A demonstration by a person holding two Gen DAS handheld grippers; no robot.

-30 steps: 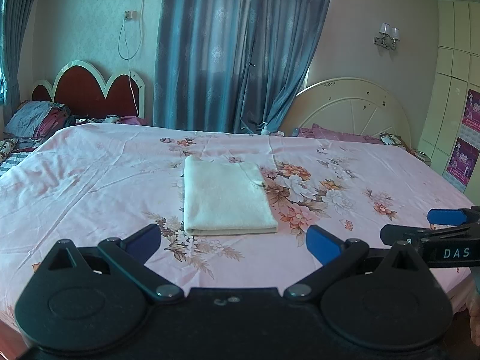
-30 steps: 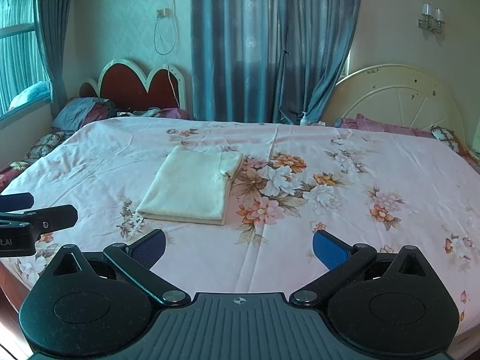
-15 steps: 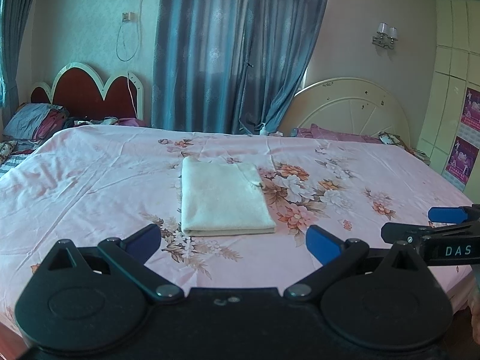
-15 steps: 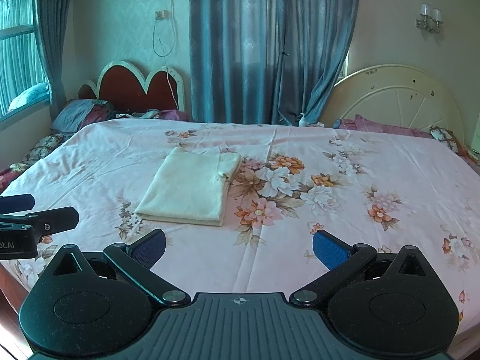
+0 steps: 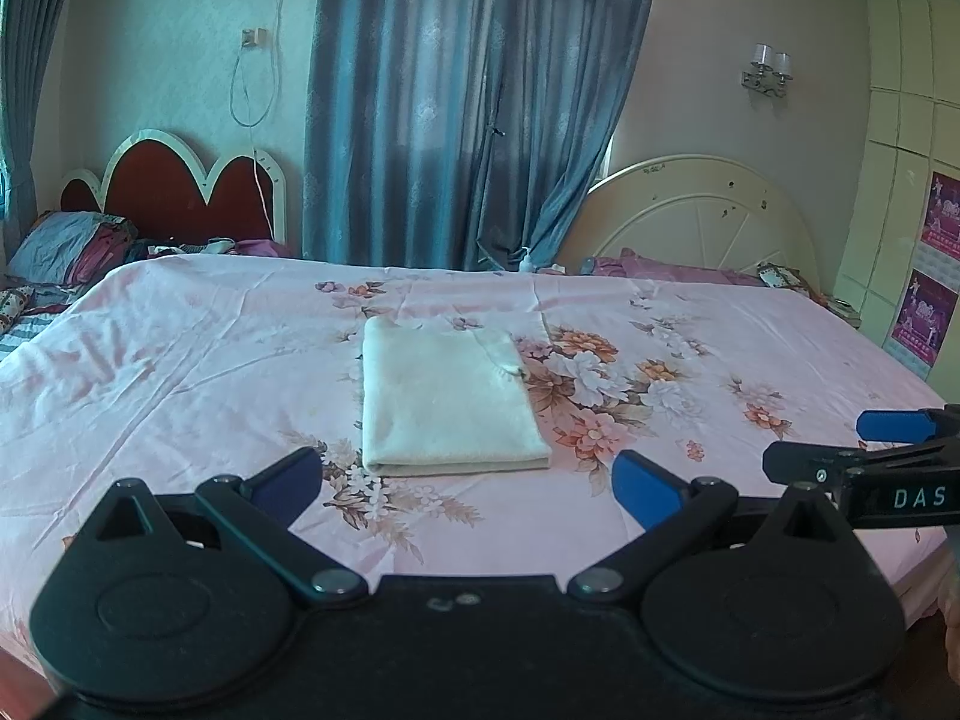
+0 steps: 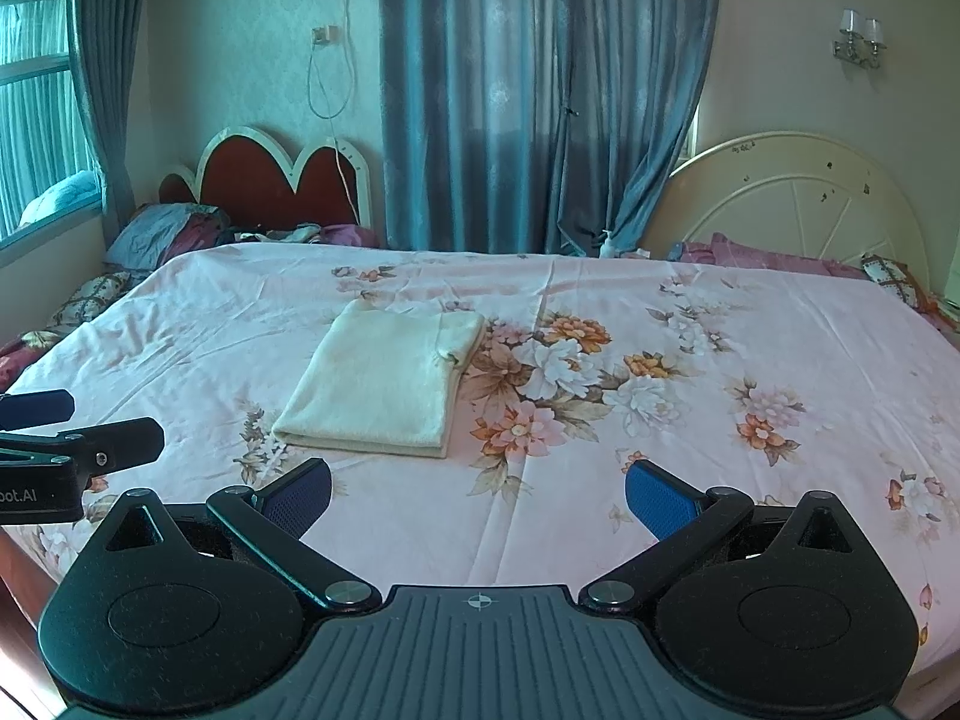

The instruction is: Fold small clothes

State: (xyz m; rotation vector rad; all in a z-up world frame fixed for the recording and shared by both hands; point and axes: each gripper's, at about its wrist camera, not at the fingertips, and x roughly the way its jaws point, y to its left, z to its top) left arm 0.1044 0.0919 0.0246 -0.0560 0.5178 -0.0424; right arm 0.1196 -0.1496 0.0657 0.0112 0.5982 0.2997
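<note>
A cream cloth (image 5: 447,399) lies folded into a neat rectangle on the pink floral bedsheet (image 5: 180,372); it also shows in the right wrist view (image 6: 384,381). My left gripper (image 5: 468,483) is open and empty, held back from the cloth's near edge. My right gripper (image 6: 477,495) is open and empty, near the bed's front edge, right of the cloth. The right gripper's fingers (image 5: 888,426) show at the right edge of the left wrist view, and the left gripper's fingers (image 6: 129,441) show at the left edge of the right wrist view.
A red scalloped headboard (image 6: 270,177) with pillows (image 6: 162,234) stands at back left, and a cream round headboard (image 6: 792,192) at back right. Blue curtains (image 6: 540,96) hang behind the bed. Cabinets with posters (image 5: 924,276) stand at the right.
Both grippers have drifted slightly; the view rose a little. The folded cloth has not moved and both grippers stayed open.
</note>
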